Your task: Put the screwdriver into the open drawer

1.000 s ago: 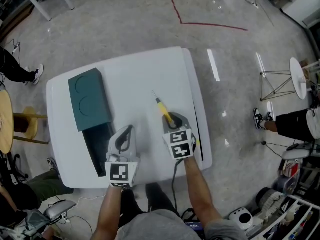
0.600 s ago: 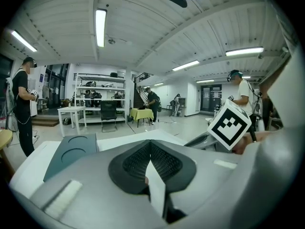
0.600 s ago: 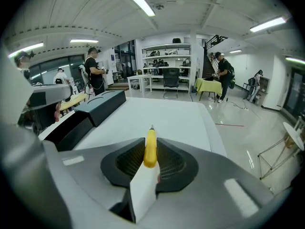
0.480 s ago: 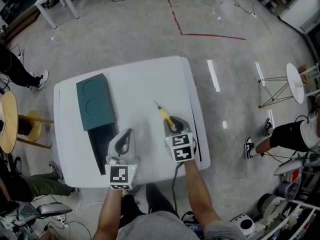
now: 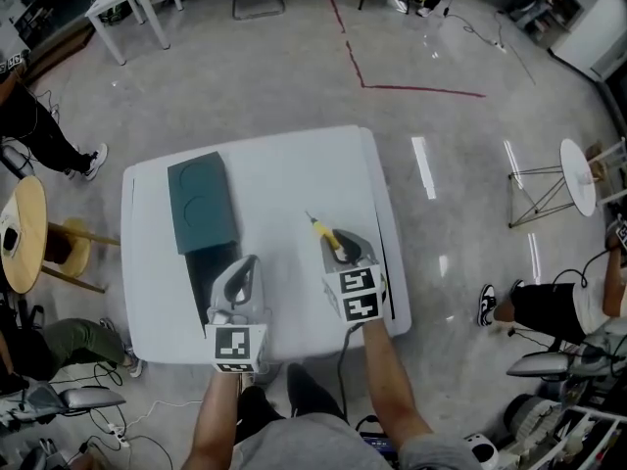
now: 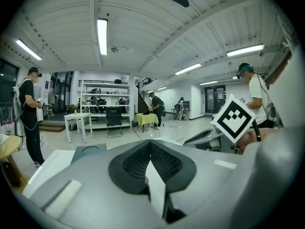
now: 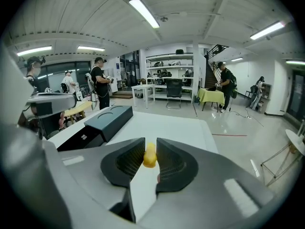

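My right gripper (image 5: 339, 246) is shut on the yellow handle of the screwdriver (image 5: 321, 227), whose thin shaft points away to the upper left above the white table (image 5: 294, 169). In the right gripper view the yellow handle (image 7: 149, 155) sits pinched between the dark pads. The teal drawer box (image 5: 202, 203) stands at the table's far left, and its open black drawer (image 5: 199, 277) is pulled out toward me. My left gripper (image 5: 249, 261) hovers just right of the drawer, shut with nothing in it (image 6: 150, 146).
A round wooden stool (image 5: 22, 235) stands left of the table, and people are around it. A red line (image 5: 411, 88) marks the floor beyond. A white stand (image 5: 576, 176) is at the right. The table's right edge (image 5: 390, 243) is close to my right gripper.
Both grippers have risen above the table, the right one carrying the screwdriver with it. The head view has shifted, so the table sits lower and further right in the picture.
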The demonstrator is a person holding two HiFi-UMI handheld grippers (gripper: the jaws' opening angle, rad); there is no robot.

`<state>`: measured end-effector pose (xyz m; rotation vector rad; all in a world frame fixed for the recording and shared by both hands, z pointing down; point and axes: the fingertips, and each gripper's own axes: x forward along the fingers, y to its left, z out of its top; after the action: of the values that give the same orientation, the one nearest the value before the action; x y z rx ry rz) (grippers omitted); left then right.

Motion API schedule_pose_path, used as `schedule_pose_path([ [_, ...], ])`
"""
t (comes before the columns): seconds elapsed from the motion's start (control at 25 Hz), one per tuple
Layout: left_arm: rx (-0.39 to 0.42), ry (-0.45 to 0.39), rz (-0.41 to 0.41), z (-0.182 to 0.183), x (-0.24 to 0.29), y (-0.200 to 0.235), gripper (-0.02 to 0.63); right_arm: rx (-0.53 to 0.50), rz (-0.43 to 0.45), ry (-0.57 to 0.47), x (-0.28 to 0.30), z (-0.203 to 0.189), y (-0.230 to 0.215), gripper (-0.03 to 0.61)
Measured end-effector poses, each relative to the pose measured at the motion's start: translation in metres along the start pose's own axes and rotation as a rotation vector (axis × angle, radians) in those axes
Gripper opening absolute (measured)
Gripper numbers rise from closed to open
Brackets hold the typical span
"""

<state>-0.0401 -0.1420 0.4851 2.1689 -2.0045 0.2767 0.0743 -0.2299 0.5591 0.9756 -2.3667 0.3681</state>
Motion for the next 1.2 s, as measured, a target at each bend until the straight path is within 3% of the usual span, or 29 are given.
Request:
schedule_pose_path([
  [0.44,0.009,-0.042,0.078,0.033,-0.04,0.015,0.012,-0.039,0.047,-0.053,-0.039,0.039,0.03,0.077],
  [1.2,0.018,-0.083,0.209,0.054,-0.12,0.074,0.011,-0.137,0.153,-0.181,-0.081,0.105,0.129,0.077],
])
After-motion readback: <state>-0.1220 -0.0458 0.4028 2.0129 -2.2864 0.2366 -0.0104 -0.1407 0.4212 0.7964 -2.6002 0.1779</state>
